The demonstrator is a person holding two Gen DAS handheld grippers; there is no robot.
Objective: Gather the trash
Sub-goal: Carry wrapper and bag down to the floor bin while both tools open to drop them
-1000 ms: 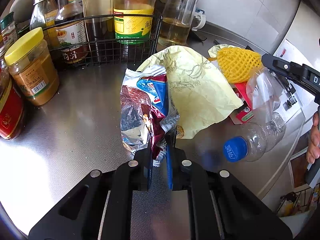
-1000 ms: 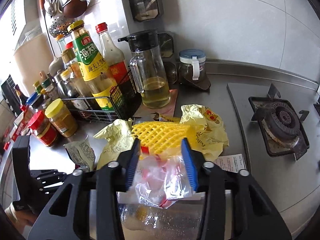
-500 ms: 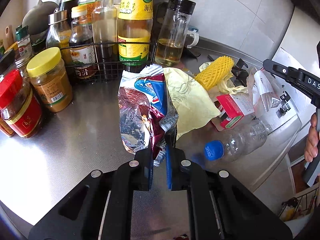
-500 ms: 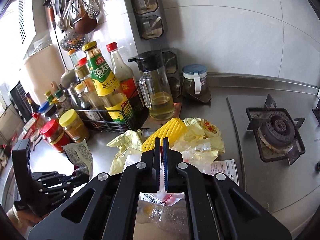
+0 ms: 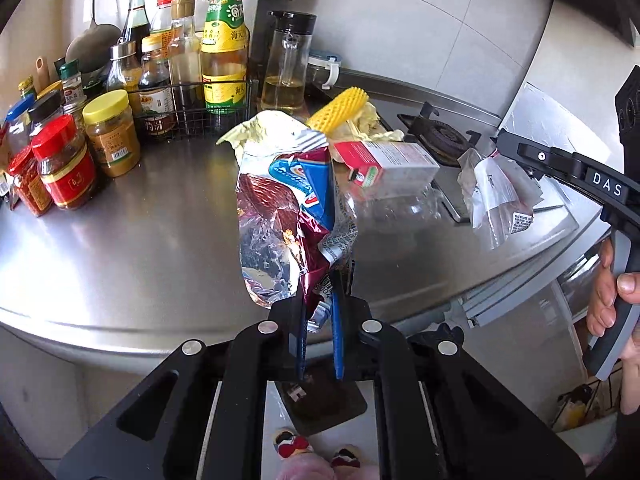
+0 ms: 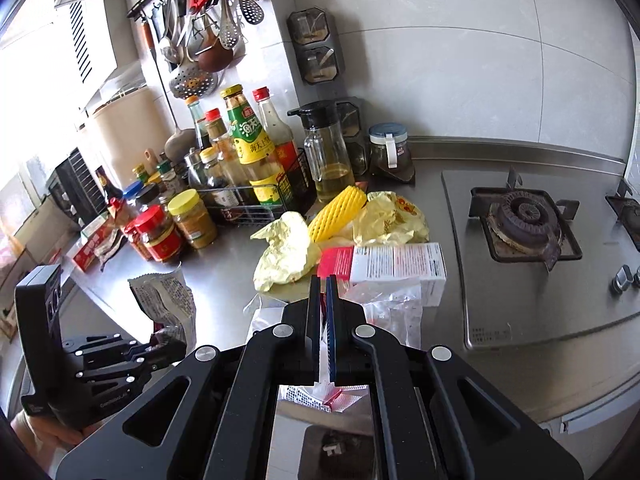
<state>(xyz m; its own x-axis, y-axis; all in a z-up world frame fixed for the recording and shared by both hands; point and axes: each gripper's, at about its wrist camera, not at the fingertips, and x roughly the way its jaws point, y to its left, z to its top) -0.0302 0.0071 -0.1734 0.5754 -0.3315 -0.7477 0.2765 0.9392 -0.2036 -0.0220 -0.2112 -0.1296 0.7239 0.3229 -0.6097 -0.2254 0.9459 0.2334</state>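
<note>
Foil snack wrapper (image 5: 280,216) stays pinched in the left claw (image 5: 320,320), clear plastic bag (image 5: 496,196) in the right claw (image 6: 324,320); keep both clamped until over the bin.

Steel counter (image 6: 224,264), pale tiled wall (image 6: 480,60); gas hob (image 6: 524,216), hanging utensils (image 6: 200,20); bright daylight at left

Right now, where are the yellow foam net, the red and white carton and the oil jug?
Yellow foam net (image 6: 338,212), right wrist view, middle of its mesh.
Red and white carton (image 6: 400,266), right wrist view, white printed side.
Oil jug (image 5: 286,76), left wrist view, glass body.
</note>
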